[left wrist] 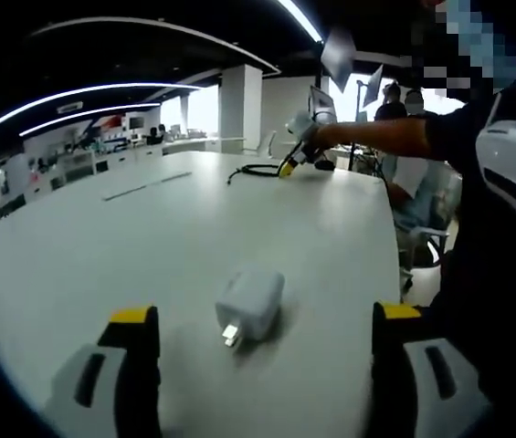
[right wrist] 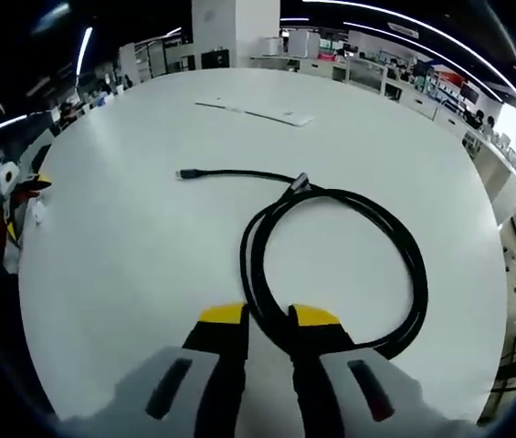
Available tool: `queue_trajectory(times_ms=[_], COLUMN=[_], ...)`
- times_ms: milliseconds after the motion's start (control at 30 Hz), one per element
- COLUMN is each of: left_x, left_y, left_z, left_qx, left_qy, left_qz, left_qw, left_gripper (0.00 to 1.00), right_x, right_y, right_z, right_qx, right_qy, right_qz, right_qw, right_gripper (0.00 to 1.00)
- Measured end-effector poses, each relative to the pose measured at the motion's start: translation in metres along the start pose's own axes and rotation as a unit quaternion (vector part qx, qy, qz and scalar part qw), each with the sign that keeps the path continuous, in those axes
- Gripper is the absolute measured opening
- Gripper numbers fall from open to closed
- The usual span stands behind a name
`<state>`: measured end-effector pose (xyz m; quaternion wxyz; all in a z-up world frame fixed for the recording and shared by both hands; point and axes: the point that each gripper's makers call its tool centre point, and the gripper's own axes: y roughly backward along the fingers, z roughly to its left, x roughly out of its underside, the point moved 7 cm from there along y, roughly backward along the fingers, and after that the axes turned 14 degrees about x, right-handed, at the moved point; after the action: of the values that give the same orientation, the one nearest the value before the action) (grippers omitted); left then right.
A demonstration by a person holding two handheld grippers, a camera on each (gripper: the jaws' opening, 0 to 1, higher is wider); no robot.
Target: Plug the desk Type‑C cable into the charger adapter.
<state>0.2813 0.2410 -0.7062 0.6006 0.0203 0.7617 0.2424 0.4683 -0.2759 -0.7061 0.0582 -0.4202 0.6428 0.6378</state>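
Observation:
A white charger adapter (left wrist: pixel 250 306) lies on the white table (left wrist: pixel 148 237), its metal prongs pointing toward the camera. It sits between the wide-apart jaws of my open left gripper (left wrist: pixel 265 315), touching neither. Across the table, a person's arm holds my right gripper (left wrist: pixel 294 162) at a black cable (left wrist: pixel 256 170). In the right gripper view the black Type-C cable (right wrist: pixel 349 205) lies coiled, and its plug end (right wrist: pixel 184 173) stretches out to the left. My right gripper (right wrist: pixel 267 317) is shut on the coil's near strands. The left gripper (right wrist: pixel 20 196) shows at the far left edge.
A flat pale strip (right wrist: pixel 258 111) lies on the table's (right wrist: pixel 130 246) far side. Office desks and a white pillar (left wrist: pixel 239 105) stand behind. People stand near a window (left wrist: pixel 390 100), and a chair (left wrist: pixel 422 233) sits by the table's right edge.

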Motion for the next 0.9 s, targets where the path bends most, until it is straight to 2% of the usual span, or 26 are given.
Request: queue_trajectory(times_ms=[400, 633, 733, 800, 900], left_x=[0.002, 0.003, 0.003, 0.003, 0.001], left_y=[0.001, 0.004, 0.004, 0.005, 0.006], left_z=[-0.006, -0.007, -0.007, -0.008, -0.008], left_qx=[0.002, 0.000, 0.000, -0.002, -0.001], left_qy=[0.000, 0.000, -0.001, -0.002, -0.003], left_qz=[-0.003, -0.005, -0.005, -0.004, -0.007], left_qw=[1.0000, 1.0000, 1.0000, 1.0000, 1.0000], left_gripper=[0.96, 0.96, 0.96, 0.96, 0.96], right_x=[0.001, 0.001, 0.001, 0.001, 0.001], right_y=[0.004, 0.004, 0.005, 0.006, 0.005], right_z=[-0.005, -0.001, -0.002, 0.012, 0.009], right_qx=[0.011, 0.021, 0.028, 0.031, 0.038], right_qy=[-0.011, -0.017, -0.013, -0.005, 0.013], right_qz=[0.000, 0.004, 0.004, 0.000, -0.003], right_qw=[0.9999, 0.9996, 0.9995, 0.9995, 0.9992], right_gripper=[0.11, 0.09, 0.07, 0.06, 0.06])
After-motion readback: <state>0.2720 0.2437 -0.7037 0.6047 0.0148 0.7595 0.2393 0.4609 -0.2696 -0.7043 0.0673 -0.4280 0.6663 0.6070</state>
